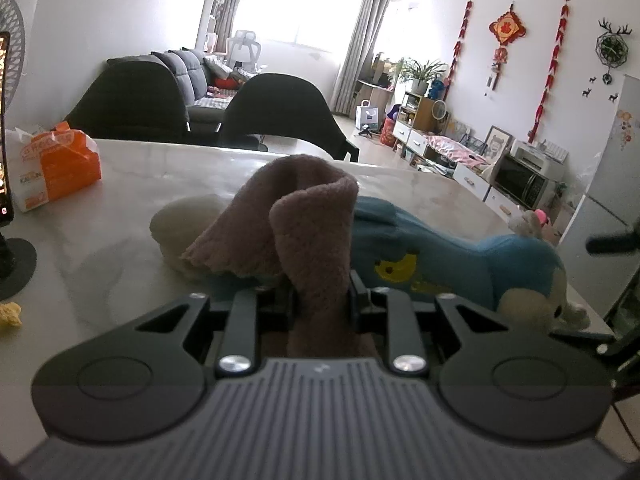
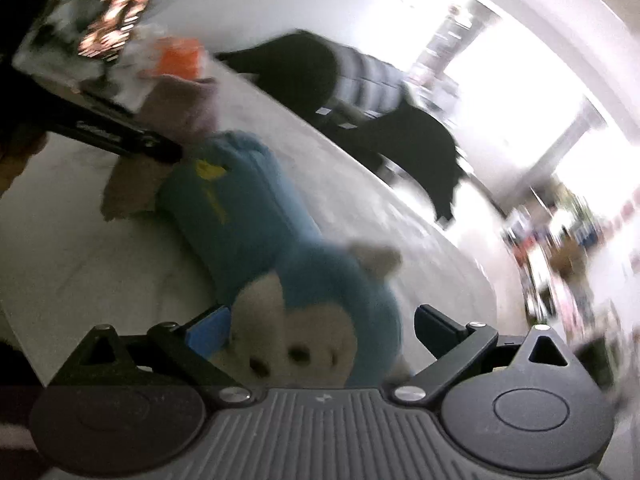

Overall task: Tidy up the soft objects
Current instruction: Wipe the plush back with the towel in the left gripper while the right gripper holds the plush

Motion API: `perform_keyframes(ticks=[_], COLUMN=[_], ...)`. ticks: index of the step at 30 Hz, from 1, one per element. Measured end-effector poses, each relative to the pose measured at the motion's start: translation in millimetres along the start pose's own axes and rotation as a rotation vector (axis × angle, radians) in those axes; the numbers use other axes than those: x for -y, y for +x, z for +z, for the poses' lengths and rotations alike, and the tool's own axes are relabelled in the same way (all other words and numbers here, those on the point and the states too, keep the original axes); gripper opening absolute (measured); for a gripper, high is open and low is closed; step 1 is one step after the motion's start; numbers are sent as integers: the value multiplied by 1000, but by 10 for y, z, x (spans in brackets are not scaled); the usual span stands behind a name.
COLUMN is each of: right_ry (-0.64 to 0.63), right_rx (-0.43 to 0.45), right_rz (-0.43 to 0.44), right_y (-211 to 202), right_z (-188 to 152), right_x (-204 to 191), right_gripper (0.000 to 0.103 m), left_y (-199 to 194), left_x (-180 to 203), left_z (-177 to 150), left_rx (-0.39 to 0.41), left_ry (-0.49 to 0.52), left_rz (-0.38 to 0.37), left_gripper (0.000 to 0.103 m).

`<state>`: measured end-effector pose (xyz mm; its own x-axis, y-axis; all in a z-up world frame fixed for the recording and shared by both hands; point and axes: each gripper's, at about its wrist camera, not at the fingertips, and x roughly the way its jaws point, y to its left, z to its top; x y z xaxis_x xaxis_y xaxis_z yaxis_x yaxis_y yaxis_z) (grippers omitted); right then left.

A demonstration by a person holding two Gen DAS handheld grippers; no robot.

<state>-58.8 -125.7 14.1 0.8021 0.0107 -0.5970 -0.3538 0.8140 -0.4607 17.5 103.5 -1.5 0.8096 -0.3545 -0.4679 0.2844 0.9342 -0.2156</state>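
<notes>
My left gripper (image 1: 320,292) is shut on a brown fleecy cloth (image 1: 304,216), which stands up in a fold over the marble table (image 1: 120,248). Behind the cloth lie a cream soft thing (image 1: 180,220) and a blue plush monkey (image 1: 440,256) with a yellow banana print, stretched out on its side. In the blurred right wrist view, my right gripper (image 2: 320,328) is open with its jaws wide on either side of the monkey's (image 2: 248,216) cream face. The right-hand finger stands apart from the plush. The brown cloth (image 2: 180,108) shows at the monkey's far end.
An orange tissue pack (image 1: 60,160) sits at the table's far left, beside a phone on a stand (image 1: 6,120). A yellow crumpled scrap (image 1: 10,314) lies near the left edge. A small grey plush with pink (image 1: 532,222) is at the right edge. Two black chairs (image 1: 280,108) stand behind.
</notes>
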Motion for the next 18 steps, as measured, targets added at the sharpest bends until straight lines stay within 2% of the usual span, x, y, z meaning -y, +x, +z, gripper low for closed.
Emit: perform_keyframes(ticks=[4,8,14,18], right_ry=[156,255,323,390], right_rx=[-25,-35,-53,-33], right_rz=[-10,4,-149,-186], right_y=[117,248,371,327], right_z=[-197,-230,-243,-293], right_x=[36,90,261,250], right_gripper=[94,94,95,94], left_y=[12,15,39,-27], left_x=[112,222,297,287], left_z=[-17,-25,-30,-49], left_rx=[5,9,18,29], left_ry=[43,77,87,90], left_rz=[26,44,42,70], left_gripper=[25,26,26,24])
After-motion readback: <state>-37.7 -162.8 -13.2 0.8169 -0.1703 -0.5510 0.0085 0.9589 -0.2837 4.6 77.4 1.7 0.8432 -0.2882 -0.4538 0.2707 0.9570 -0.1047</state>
